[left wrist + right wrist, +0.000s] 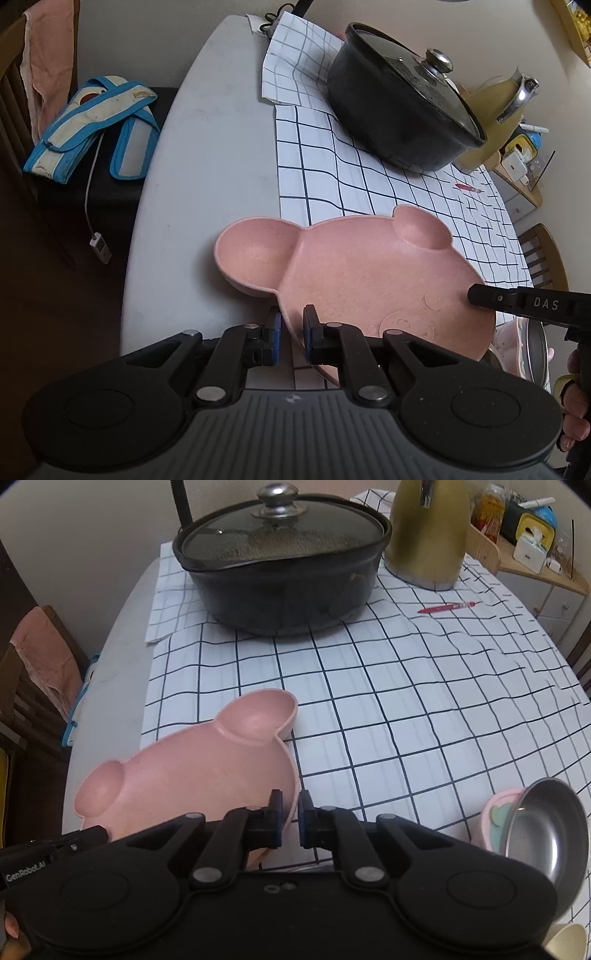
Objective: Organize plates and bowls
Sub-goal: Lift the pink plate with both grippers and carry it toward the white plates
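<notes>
A pink bear-shaped plate [369,273] with two ear bowls is held tilted above the table, over the left edge of the checked cloth. My left gripper [291,332] is shut on its near rim. My right gripper [290,821] is shut on the opposite rim of the same plate [207,771]. The right gripper's finger also shows in the left wrist view [480,295]. A steel bowl [546,830] leans on a small pink bowl [495,812] at the lower right.
A large black lidded pot [284,576] stands at the back of the checked cloth [424,701]. An olive kettle [428,535] stands right of it, with a red pen [447,607] nearby. A chair with blue-trimmed straps [92,125] stands left of the table.
</notes>
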{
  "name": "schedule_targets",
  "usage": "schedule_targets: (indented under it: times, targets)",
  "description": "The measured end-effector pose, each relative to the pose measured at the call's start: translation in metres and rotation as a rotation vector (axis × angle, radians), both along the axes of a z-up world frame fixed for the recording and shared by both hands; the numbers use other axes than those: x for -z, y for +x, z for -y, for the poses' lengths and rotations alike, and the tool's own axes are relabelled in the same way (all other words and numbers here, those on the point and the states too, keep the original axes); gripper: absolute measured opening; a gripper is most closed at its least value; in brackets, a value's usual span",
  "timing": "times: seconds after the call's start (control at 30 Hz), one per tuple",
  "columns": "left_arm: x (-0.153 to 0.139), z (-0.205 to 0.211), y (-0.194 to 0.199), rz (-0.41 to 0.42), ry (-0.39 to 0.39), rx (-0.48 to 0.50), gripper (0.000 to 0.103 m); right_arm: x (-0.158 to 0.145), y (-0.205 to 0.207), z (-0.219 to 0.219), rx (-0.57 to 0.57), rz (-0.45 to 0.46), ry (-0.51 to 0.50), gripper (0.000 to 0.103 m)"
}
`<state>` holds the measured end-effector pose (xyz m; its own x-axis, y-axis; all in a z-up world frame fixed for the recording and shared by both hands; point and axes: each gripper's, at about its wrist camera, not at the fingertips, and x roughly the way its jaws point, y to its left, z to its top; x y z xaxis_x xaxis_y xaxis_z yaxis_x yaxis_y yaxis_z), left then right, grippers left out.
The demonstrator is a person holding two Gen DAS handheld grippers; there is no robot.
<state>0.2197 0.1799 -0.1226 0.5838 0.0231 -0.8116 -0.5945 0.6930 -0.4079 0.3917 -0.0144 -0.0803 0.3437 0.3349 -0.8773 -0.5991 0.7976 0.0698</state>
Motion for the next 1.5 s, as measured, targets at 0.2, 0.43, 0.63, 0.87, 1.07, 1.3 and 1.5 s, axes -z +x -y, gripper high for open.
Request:
schedule_targets:
  times: [0.2,0.43,0.63,0.87,1.07,1.3,1.5]
  targets:
    - [-0.02,0.013,-0.016,0.018,0.019,0.018,0.011,-0.02,-0.018,0.011,-0.006,0.029,0.001,0.009]
    - [-0.053,0.038,-0.043,0.044,0.056,0.058,0.011,-0.049,-0.052,0.04,-0.003,0.049,0.018,0.009]
    - [-0.079,0.068,-0.072,0.054,0.091,0.088,0.011,-0.076,-0.088,0.073,0.023,0.077,0.051,0.009]
    - [-0.105,0.108,-0.111,0.067,0.113,0.123,0.011,-0.103,-0.134,0.115,0.051,0.092,0.074,0.009]
    - [-0.118,0.147,-0.145,0.079,0.126,0.17,0.011,-0.117,-0.177,0.158,0.07,0.102,0.089,0.01]
    - [-0.121,0.193,-0.176,0.069,0.145,0.227,0.011,-0.12,-0.22,0.211,0.097,0.1,0.109,0.01]
    - [-0.11,0.225,-0.191,0.032,0.152,0.266,0.011,-0.106,-0.244,0.25,0.122,0.074,0.123,0.011]
